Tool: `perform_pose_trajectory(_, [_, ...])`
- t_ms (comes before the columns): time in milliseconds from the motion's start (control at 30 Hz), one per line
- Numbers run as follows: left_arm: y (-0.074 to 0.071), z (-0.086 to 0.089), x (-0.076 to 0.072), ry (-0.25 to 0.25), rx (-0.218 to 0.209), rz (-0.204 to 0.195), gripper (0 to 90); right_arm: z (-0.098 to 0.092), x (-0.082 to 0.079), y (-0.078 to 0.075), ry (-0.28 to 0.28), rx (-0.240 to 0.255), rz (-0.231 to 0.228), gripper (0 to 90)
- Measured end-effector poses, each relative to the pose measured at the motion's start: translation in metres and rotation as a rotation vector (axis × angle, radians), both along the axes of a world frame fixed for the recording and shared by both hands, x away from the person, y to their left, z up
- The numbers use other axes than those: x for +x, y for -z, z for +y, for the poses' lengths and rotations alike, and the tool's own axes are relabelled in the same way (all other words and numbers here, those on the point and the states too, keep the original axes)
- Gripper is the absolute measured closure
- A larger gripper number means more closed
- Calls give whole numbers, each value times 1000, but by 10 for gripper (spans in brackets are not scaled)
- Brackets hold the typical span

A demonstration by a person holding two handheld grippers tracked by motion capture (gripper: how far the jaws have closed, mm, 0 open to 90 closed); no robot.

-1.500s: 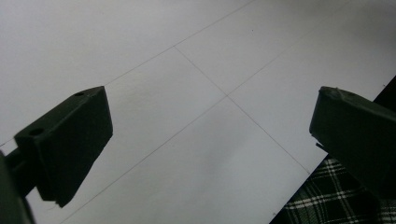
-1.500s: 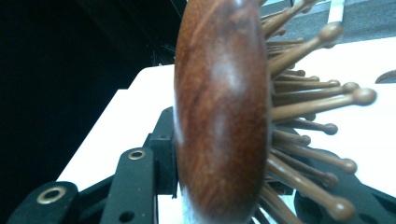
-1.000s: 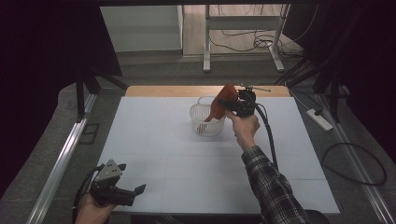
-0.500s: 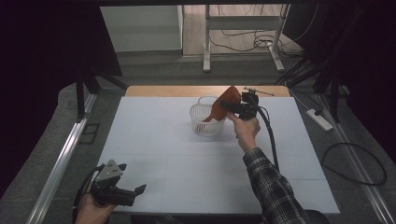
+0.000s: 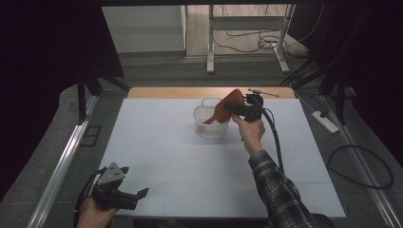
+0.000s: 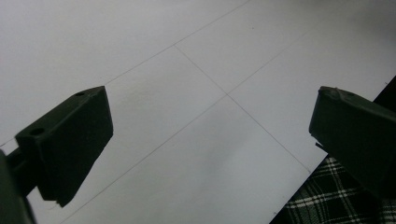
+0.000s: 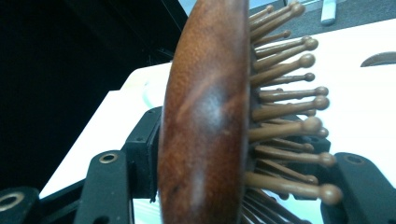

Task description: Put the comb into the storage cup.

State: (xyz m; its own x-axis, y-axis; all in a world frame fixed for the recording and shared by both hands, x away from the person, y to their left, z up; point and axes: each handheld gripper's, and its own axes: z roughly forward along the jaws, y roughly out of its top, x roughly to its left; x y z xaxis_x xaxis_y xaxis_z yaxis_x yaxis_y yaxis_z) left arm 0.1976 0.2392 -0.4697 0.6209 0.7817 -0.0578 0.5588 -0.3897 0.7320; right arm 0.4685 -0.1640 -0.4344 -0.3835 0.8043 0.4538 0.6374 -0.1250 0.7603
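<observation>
Nothing could be read from where I stood — no label, brand, number or sign on the brush (image 7: 205, 121), the basket (image 5: 209, 124) or the white surface (image 5: 157, 142).

A reddish-brown wooden hairbrush (image 5: 222, 110) with an oval, polished back and rows of ball-tipped wooden pins (image 7: 285, 116) stands tilted, its head up and its handle end down inside a small white round plastic basket (image 5: 209, 124). The basket sits upright on the white tabletop (image 5: 161, 142), toward its far middle.
</observation>
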Motion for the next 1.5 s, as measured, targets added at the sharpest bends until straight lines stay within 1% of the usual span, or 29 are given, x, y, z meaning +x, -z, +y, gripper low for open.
perform_pose_trajectory(233, [0, 0, 0, 2, 3, 1, 5, -1, 0, -1, -9, -2, 1, 349])
perform_pose_trajectory(500, [0, 0, 0, -1, 1, 1, 4, 0, -2, -4, -18, -21, -23, 285])
perform_pose_trajectory(833, [0, 1, 0, -9, -3, -1, 0, 1, -4, -7, -50, -62, -42, 227])
perform_pose_trajectory(1067, [-1, 2, 0, -33, -16, -7, 0, 3, -6, -9, -70, -102, -53, 197])
perform_pose_trajectory(1167, [-2, 4, -1, -49, -5, -14, 0, 3, -7, -10, -81, -122, -60, 183])
perform_pose_trajectory(1267, [-2, 5, -2, -64, -10, -22, 0, 3, -8, -11, -94, -139, -64, 169])
perform_pose_trajectory(1500, [-2, 5, -1, -63, -6, -22, 0, 3, -11, -13, -118, -168, -71, 153])
